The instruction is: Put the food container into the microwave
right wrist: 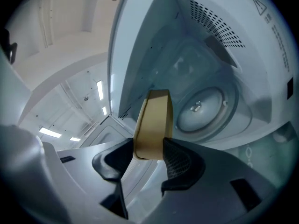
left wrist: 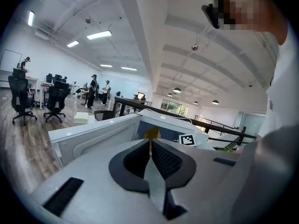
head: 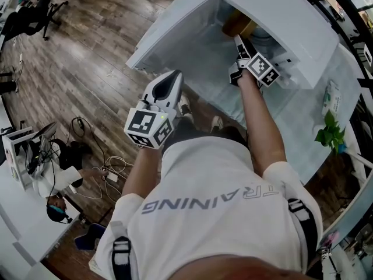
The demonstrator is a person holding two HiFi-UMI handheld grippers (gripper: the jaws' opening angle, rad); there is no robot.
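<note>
The white microwave (head: 280,16) stands with its door (head: 166,37) swung open to the left. My right gripper (head: 238,39) is shut on a tan food container (head: 239,23) and holds it at the mouth of the cavity. In the right gripper view the container (right wrist: 153,125) sits on edge between the jaws of that gripper (right wrist: 149,148), and the round turntable (right wrist: 203,108) lies just beyond. My left gripper (head: 173,74) hangs back in front of the door, shut and empty. The left gripper (left wrist: 150,146) looks at the microwave (left wrist: 107,129) and the container (left wrist: 152,134) from a distance.
The microwave rests on a pale table (head: 303,139) with a bottle (head: 331,98) and a green plant (head: 330,134) at its right. Cables (head: 99,174) lie on the wooden floor to the left. Office chairs (left wrist: 23,97) and people (left wrist: 93,90) are far off.
</note>
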